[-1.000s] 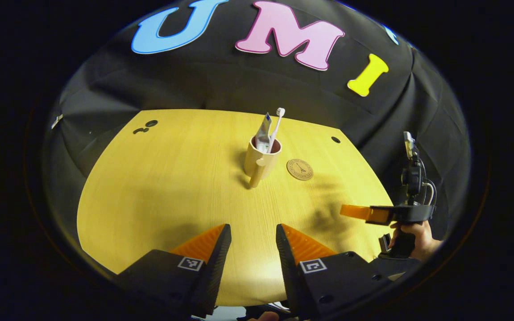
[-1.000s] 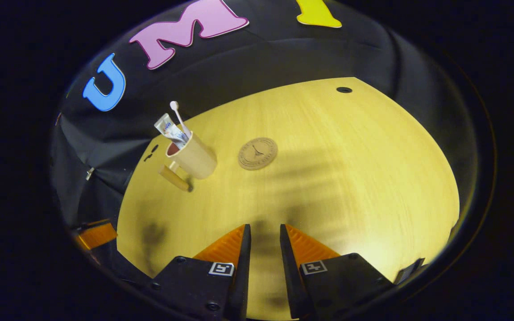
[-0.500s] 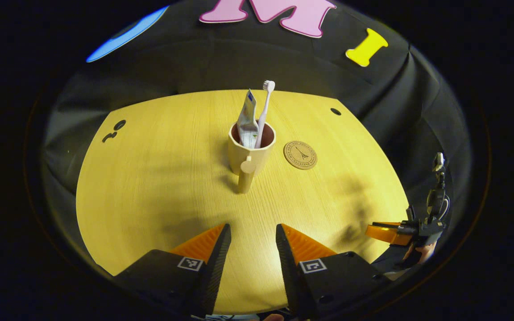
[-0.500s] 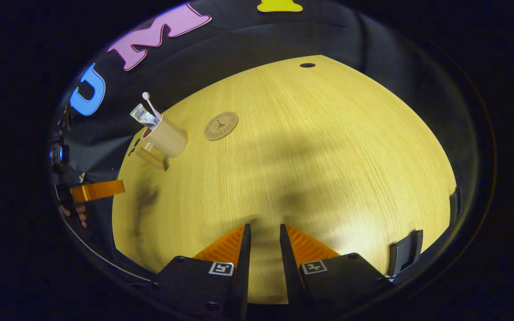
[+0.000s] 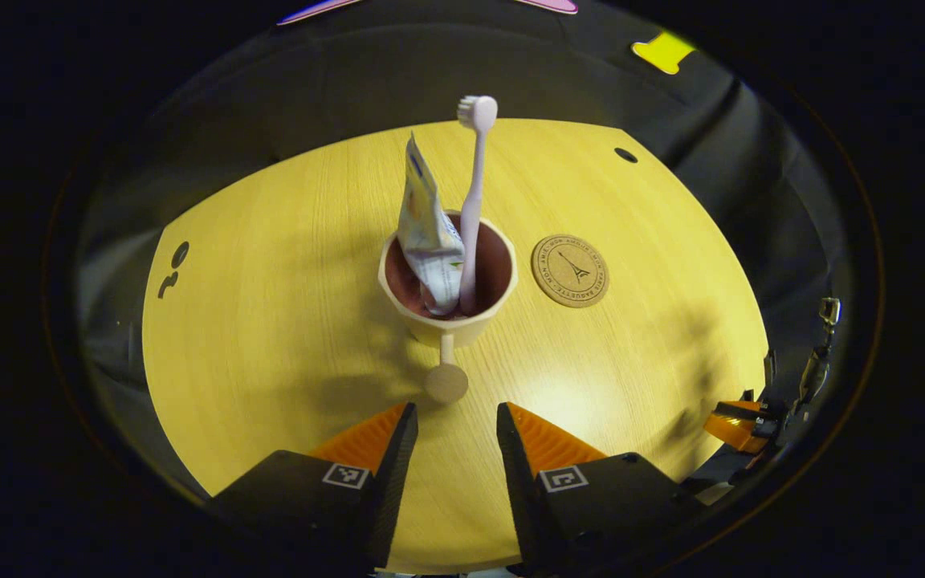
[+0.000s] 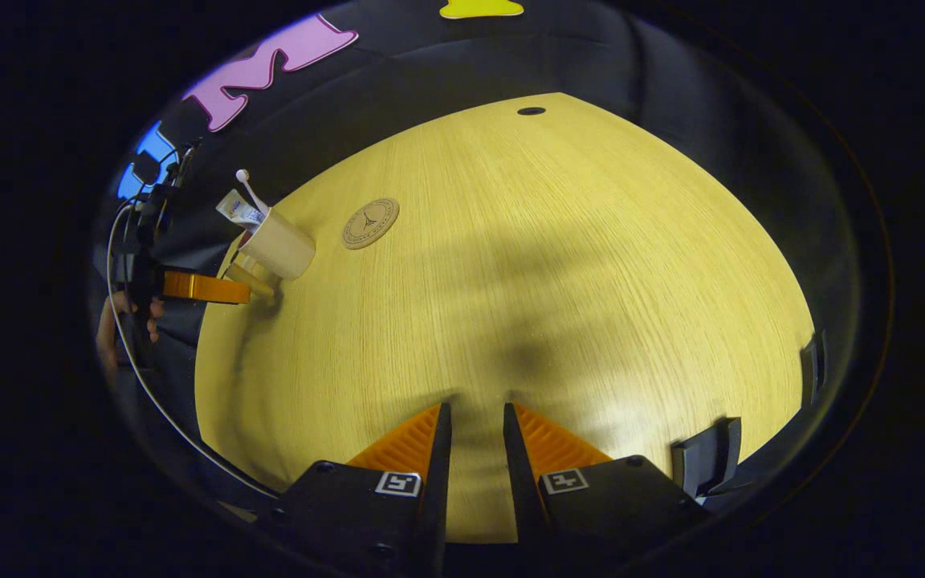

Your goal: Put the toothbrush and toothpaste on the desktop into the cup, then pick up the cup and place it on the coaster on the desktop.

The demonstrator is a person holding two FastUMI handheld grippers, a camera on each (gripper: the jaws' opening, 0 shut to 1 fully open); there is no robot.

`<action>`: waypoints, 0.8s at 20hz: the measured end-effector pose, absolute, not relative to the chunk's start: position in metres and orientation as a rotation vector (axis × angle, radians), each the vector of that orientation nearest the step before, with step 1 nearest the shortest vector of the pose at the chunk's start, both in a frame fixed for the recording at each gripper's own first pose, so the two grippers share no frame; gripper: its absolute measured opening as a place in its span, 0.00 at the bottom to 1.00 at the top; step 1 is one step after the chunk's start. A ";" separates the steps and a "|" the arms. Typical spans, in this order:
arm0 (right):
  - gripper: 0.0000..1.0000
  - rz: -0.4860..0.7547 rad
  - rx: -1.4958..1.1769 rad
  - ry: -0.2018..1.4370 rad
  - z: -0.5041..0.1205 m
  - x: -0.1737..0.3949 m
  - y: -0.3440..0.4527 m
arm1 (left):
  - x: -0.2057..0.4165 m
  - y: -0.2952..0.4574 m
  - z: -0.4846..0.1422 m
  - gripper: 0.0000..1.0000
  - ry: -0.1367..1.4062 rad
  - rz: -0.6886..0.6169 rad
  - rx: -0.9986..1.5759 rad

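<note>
A beige cup [image 5: 446,317] stands upright on the wooden table, with the toothpaste tube [image 5: 429,233] and the toothbrush [image 5: 474,185] upright inside it. The cup's handle [image 5: 446,381] points at my left gripper [image 5: 450,433], which is open with a narrow gap, its fingertips just short of the handle. A round cork coaster [image 5: 570,270] lies bare to the right of the cup. My right gripper [image 6: 470,433] hovers low over the near part of the table, fingers slightly apart and holding nothing. In the right gripper view the cup [image 6: 282,245], the coaster [image 6: 370,223] and the left gripper [image 6: 197,286] sit far left.
The table [image 5: 270,321] has small dark holes at the back right [image 5: 625,154] and at the left [image 5: 173,269]. Black brackets [image 6: 707,466] sit on the table's edge near my right gripper. A hand [image 6: 109,329] holds the left gripper.
My left gripper has moved forward and down towards the cup, so the handle now lies just ahead of its fingertips. My right gripper has drawn back from the cup, still holding nothing.
</note>
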State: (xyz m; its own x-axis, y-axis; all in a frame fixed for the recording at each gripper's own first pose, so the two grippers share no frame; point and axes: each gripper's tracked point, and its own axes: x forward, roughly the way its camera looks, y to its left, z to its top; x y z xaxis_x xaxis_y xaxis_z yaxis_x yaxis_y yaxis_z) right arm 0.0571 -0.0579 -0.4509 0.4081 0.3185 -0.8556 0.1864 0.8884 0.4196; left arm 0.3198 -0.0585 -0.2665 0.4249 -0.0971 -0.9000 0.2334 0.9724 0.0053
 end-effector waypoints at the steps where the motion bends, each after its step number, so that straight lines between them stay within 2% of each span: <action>1: 0.40 0.089 0.501 1.164 -0.453 0.056 -0.058 | 0.327 -0.058 -0.270 0.55 1.129 -0.199 0.156; 3: 0.40 0.093 0.506 1.169 -0.454 0.053 -0.059 | 0.335 -0.056 -0.272 0.63 1.144 -0.185 0.186; 4: 0.40 0.095 0.509 1.172 -0.455 0.053 -0.057 | 0.339 -0.056 -0.273 0.55 1.150 -0.183 0.201; 7: 0.40 0.102 0.519 1.178 -0.458 0.052 -0.056 | 0.351 -0.057 -0.271 0.48 1.160 -0.183 0.253; 9: 0.39 0.104 0.522 1.176 -0.458 0.053 -0.056 | 0.357 -0.056 -0.272 0.52 1.172 -0.179 0.280; 10: 0.40 0.103 0.523 1.175 -0.458 0.054 -0.057 | 0.359 -0.059 -0.274 0.45 1.177 -0.183 0.282; 14: 0.40 0.105 0.532 1.175 -0.458 0.052 -0.059 | 0.362 -0.061 -0.283 0.31 1.208 -0.186 0.278; 16: 0.40 0.106 0.533 1.176 -0.458 0.051 -0.060 | 0.363 -0.062 -0.287 0.32 1.217 -0.186 0.269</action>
